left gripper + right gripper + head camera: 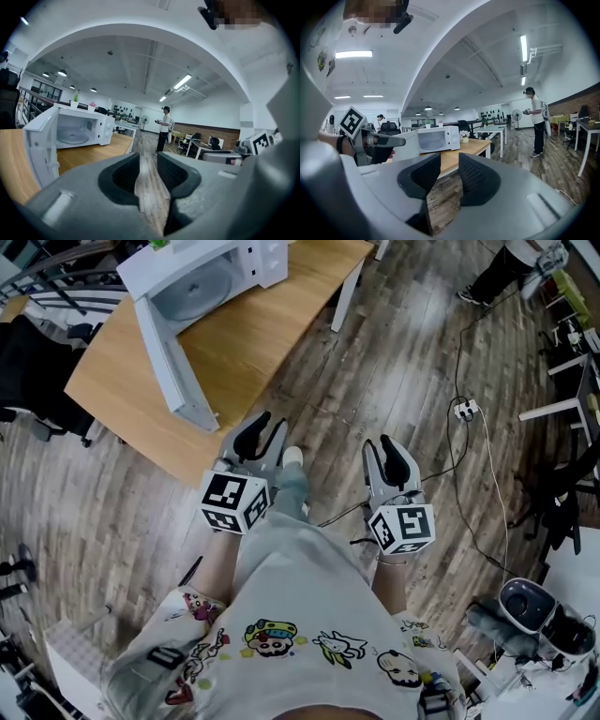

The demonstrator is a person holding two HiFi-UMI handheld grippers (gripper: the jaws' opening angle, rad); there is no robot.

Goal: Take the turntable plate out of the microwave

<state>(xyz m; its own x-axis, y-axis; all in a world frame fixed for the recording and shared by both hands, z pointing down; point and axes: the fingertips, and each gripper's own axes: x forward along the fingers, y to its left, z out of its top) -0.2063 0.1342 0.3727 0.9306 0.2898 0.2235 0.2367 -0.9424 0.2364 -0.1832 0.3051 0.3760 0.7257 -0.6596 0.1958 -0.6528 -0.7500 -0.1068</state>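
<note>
A white microwave point(202, 277) stands on a wooden table point(122, 381) with its door point(169, 367) swung wide open. The glass turntable plate point(192, 289) lies inside the cavity, also seen as the plate point(72, 137) in the left gripper view. My left gripper point(261, 432) is held off the table's near edge, open, with only floor between its jaws; the same left gripper point(148, 161) points past the microwave's right side. My right gripper point(394, 451) hovers over the floor, open and empty. In the right gripper view, the right gripper point(449, 164) faces the microwave point(436, 139).
A black chair point(28, 371) stands left of the table. A cable and power strip point(466, 410) lie on the wooden floor at right. A person point(163, 129) stands far off among the desks. A grey appliance point(530, 606) sits at lower right.
</note>
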